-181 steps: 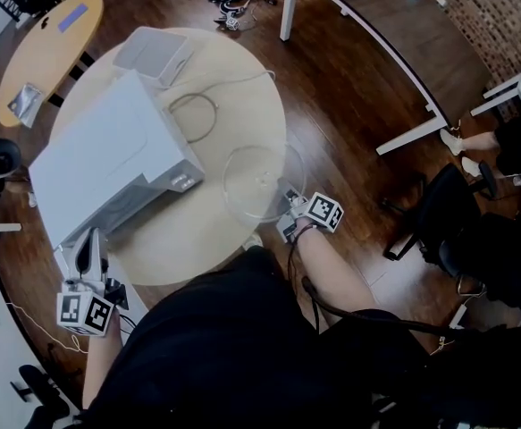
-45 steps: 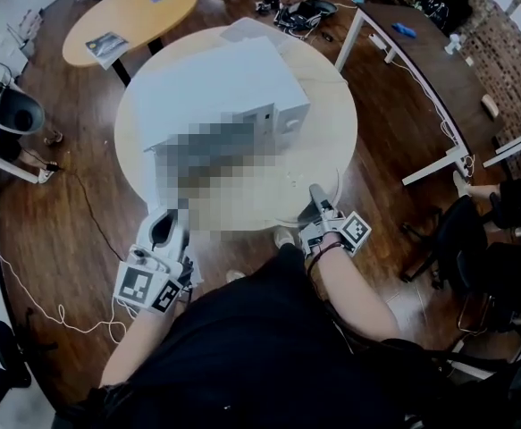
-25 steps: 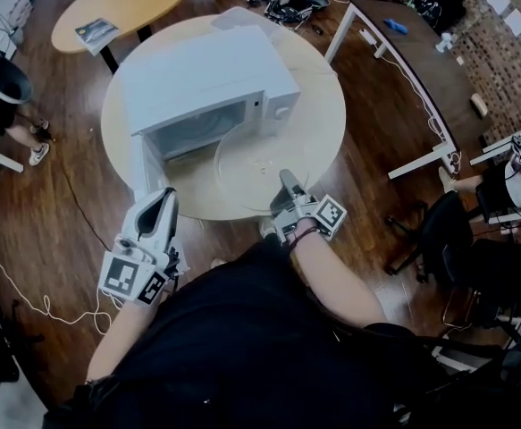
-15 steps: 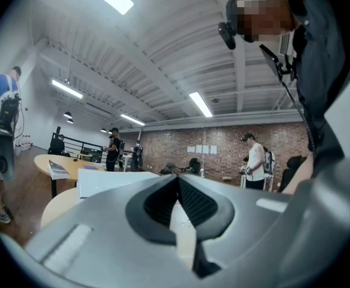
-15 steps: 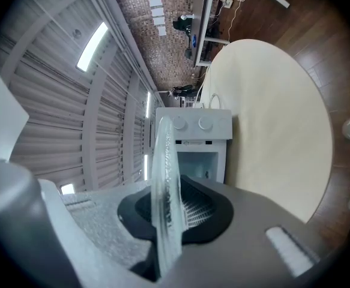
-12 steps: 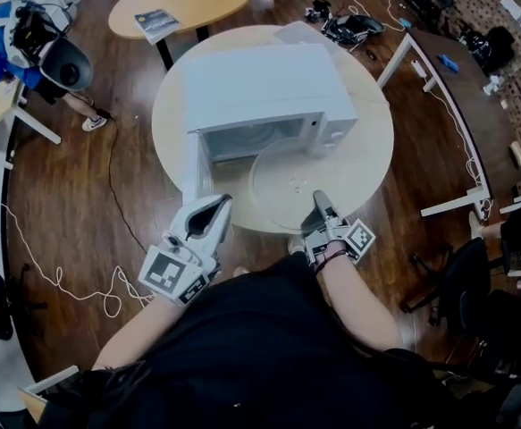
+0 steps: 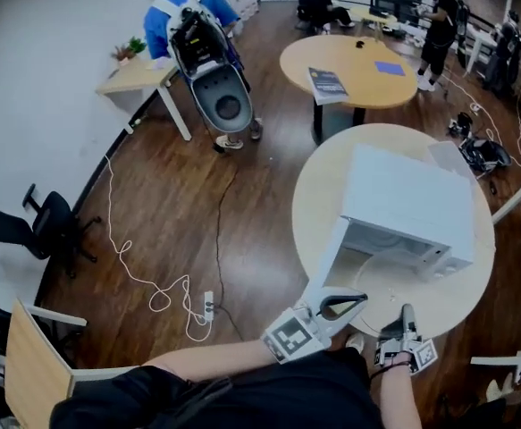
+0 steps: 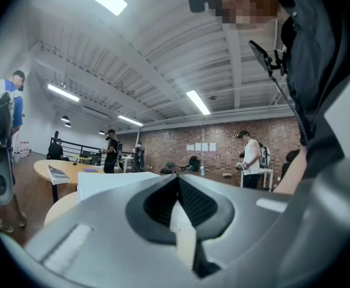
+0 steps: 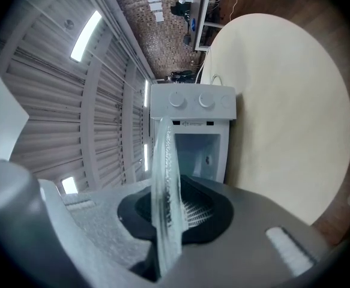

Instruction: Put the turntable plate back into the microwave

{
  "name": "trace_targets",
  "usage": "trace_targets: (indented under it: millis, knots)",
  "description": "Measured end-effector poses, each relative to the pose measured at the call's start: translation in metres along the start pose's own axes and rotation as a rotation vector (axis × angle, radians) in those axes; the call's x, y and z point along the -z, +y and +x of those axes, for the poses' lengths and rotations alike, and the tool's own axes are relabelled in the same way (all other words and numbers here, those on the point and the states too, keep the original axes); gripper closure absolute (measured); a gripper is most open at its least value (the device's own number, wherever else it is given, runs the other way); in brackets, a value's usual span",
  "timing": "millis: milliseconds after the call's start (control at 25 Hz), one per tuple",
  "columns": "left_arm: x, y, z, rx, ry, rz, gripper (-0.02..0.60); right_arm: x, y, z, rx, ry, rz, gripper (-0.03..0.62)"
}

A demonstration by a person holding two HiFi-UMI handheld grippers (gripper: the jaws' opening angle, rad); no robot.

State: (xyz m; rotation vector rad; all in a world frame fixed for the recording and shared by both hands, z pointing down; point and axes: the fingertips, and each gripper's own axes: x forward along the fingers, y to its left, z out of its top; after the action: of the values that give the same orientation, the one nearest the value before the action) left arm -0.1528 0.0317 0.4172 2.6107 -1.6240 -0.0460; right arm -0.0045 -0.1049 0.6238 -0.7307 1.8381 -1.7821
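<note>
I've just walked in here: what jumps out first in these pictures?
A white microwave with its door open stands on a round cream table at the head view's right. Just before its mouth, the right gripper is shut on the rim of a clear glass turntable plate.

- The turntable plate (image 7: 394, 280) is a clear glass disc. It lies about level in the lower right of the head view, just in front of the microwave's open mouth. My right gripper (image 7: 407, 311) pinches its near rim.
- In the right gripper view the plate (image 9: 164, 185) shows edge-on as a pale, ribbed strip up the middle of the frame.
- The microwave (image 7: 412, 206) is a white box on the round table (image 7: 318, 204), right of centre. Its door (image 7: 325, 262) is swung open toward the lower left, and two knobs show on its panel.
</note>
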Motion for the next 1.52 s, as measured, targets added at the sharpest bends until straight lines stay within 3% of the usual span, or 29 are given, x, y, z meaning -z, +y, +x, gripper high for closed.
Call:
trace_targets:
  millis: [320, 480, 920, 1520]
  knots:
    - [-0.003, 0.013, 0.004, -0.033, -0.014, -0.038, 0.581, 0.016, 0.009, 0.019, -0.008, 0.068, 0.000, 0.565]
    - [0.007, 0.018, 0.009, -0.023, -0.021, -0.019, 0.581, 0.017, 0.009, 0.026, -0.025, 0.091, 0.011, 0.566]
    - [0.020, 0.040, 0.012, -0.135, 0.026, -0.047, 0.580, 0.036, -0.008, 0.045, -0.034, 0.240, 0.004, 0.566]
    - [0.017, 0.047, -0.005, -0.212, 0.030, -0.032, 0.580, 0.049, -0.012, 0.062, -0.046, 0.286, 0.023, 0.566]
